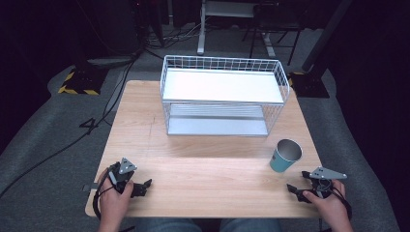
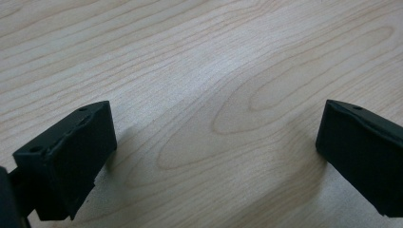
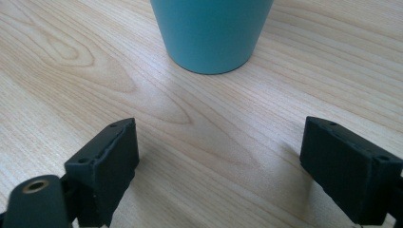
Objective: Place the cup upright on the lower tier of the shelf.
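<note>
The cup [image 1: 285, 155] stands upright on the table [image 1: 208, 164], open end up, teal outside and metallic inside. It sits in front of the rack [image 1: 222, 94], toward that rack's right end and clear of it.

The right gripper [image 1: 296, 189] rests low over the table just in front of the cup, slightly to its right, near but not touching. In the right gripper view its jaws stand wide apart with bare wood between them, and the cup [image 3: 211, 33] rises straight ahead, centred on the gap.

The left gripper [image 1: 143, 186] is well apart from the cup, at the table's near left corner. In the left gripper view its jaws are also spread wide, empty, over plain wood grain [image 2: 204, 114].

The rack is a white wire frame with two shelves, both bare, set at the far side of the table behind the cup.

A hand [image 1: 115, 200] grips each tool from the near edge.
</note>
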Motion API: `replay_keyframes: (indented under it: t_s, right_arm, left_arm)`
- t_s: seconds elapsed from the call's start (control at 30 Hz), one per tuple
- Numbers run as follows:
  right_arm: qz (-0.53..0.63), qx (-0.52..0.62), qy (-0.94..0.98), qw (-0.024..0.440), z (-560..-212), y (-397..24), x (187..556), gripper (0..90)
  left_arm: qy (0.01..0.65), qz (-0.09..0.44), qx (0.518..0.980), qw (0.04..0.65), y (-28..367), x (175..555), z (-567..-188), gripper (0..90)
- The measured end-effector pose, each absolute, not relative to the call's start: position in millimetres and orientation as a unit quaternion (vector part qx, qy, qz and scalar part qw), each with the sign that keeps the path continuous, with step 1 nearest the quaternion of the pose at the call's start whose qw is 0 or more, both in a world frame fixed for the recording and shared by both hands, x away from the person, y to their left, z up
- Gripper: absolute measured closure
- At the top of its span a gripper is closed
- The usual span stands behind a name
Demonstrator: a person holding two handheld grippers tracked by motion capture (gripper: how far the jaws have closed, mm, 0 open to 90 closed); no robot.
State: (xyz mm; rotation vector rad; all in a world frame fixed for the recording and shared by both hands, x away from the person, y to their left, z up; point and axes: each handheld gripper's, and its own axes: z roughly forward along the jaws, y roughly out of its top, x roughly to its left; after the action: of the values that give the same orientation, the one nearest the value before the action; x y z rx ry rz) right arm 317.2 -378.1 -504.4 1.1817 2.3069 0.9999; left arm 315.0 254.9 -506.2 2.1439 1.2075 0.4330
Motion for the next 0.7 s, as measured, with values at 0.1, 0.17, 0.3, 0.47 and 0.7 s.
replay_keyframes:
  t_s: [0.1, 0.17, 0.3, 0.47, 0.7]
  right_arm:
    - [0.354, 0.418, 0.817, 0.181, -504.5, -378.1, 317.2, 13.0]
    - [0.354, 0.418, 0.817, 0.181, -504.5, -378.1, 317.2, 13.0]
    - [0.354, 0.418, 0.817, 0.181, -504.5, -378.2, 317.2, 13.0]
    - [0.354, 0.418, 0.817, 0.181, -504.5, -378.2, 317.3, 13.0]
    - [0.354, 0.418, 0.817, 0.181, -504.5, -378.2, 317.3, 13.0]
  left_arm:
    - [0.459, 0.164, 0.814, 0.316, 254.8, 315.0, -506.2, 0.2]
    - [0.465, 0.163, 0.811, 0.317, 254.1, 313.7, -506.3, 0.3]
    - [0.479, 0.172, 0.802, 0.312, 252.5, 310.6, -506.3, 0.2]
    - [0.485, 0.174, 0.799, 0.311, 251.8, 309.6, -506.3, 0.2]
    - [0.485, 0.174, 0.799, 0.312, 251.8, 309.7, -506.4, 0.2]
